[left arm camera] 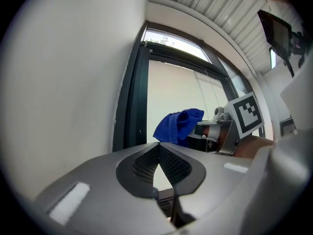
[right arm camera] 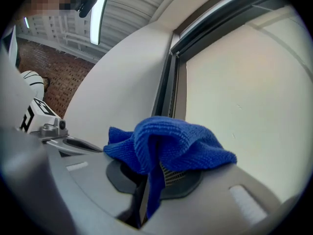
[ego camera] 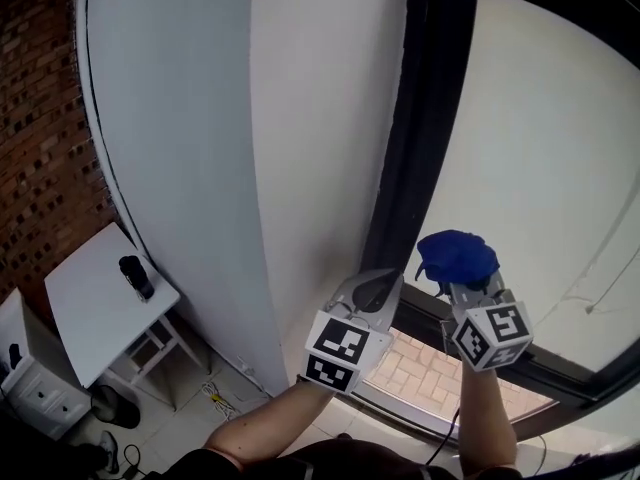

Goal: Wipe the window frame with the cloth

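Head view: right tongs [ego camera: 461, 280] clamp cloth [ego camera: 457, 255] (left tongs [ego camera: 372, 287] closed, empty) near window frame [ego camera: 415, 118]

No words, numbers or brand names can be read in any view. The only printed marks are black-and-white square patterns on the marker cube [ego camera: 345, 351] of the left gripper [ego camera: 372, 288] and the one [ego camera: 492, 335] of the right gripper [ego camera: 478, 286], and they spell nothing.
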{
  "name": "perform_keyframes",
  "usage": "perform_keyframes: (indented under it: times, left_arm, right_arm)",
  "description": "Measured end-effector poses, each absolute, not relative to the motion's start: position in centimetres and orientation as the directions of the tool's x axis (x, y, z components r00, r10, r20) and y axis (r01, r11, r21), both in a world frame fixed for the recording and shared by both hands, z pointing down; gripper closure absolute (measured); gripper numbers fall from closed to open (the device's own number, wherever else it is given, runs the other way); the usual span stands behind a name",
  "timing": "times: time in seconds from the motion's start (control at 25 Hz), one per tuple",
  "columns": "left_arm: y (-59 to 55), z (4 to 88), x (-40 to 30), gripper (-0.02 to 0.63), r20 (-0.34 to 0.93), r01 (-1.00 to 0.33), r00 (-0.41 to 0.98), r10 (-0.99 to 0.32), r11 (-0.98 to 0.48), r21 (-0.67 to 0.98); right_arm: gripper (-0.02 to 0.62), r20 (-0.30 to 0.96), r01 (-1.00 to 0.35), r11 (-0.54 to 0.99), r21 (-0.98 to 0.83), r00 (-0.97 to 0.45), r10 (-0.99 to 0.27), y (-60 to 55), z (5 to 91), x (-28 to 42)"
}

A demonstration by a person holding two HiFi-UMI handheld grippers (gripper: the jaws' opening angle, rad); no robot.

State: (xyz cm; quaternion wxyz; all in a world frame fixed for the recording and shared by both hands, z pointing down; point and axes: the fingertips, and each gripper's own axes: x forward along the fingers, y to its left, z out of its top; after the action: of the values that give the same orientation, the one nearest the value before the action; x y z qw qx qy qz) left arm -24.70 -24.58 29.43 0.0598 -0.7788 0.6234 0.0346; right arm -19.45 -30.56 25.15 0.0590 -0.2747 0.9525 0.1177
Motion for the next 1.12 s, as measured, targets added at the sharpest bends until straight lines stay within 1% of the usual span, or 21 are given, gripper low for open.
perform_keyframes:
  times: [0.16,0.32,0.44,0.6,0.72,0.88,1.04,1.12]
  left_arm:
    - [-24.5,29.9,-22.5,0.613,-0.142,-0.96,0.278,-0.95,-0.273,-0.057]
    - [-24.9,30.1,-20.2,0.613,-0.135,-0.944,0.324,-0.936,-0.31,-0.116]
    - [-25.4,31.1,-18.6,0.612,-0.117,-0.932,0.36,-0.926,-0.35,-0.098]
    - [-25.5,32.7,-15.5,0.613,-0.083,-0.886,0.46,-0.884,-0.45,-0.112]
    - [-25.2,34.0,-13.8,0.612,-0.078,-0.856,0.514,-0.854,-0.505,-0.107]
    - [-25.5,35.2,-10.8,0.612,-0.083,-0.81,0.587,-0.805,-0.583,-0.065]
    - [-24.2,37.0,-9.1,0.612,-0.054,-0.794,0.607,-0.792,-0.605,-0.051]
    - [-23.8,37.3,-8.6,0.612,-0.043,-0.797,0.604,-0.796,-0.602,-0.048]
  right_arm:
    - [0.541,-0.175,-0.571,0.807,0.153,-0.819,-0.546,-29.6,27.3,-16.2]
    - [0.541,-0.181,-0.625,0.77,0.125,-0.778,-0.602,-29.2,28.6,-12.4]
    - [0.541,-0.188,-0.658,0.743,0.12,-0.75,-0.634,-28.2,29.5,-9.4]
    - [0.54,-0.185,-0.716,0.685,0.134,-0.697,-0.692,-26.9,31.1,-5.5]
    - [0.54,-0.179,-0.743,0.662,0.102,-0.668,-0.722,-25.7,31.9,-3.6]
    - [0.54,-0.177,-0.818,0.566,0.104,-0.575,-0.799,-26.1,32.9,1.4]
    - [0.54,-0.171,-0.845,0.534,0.018,-0.529,-0.831,-25.6,34.2,4.3]
    - [0.54,-0.185,-0.854,0.521,0.006,-0.513,-0.838,-25.5,33.8,5.8]
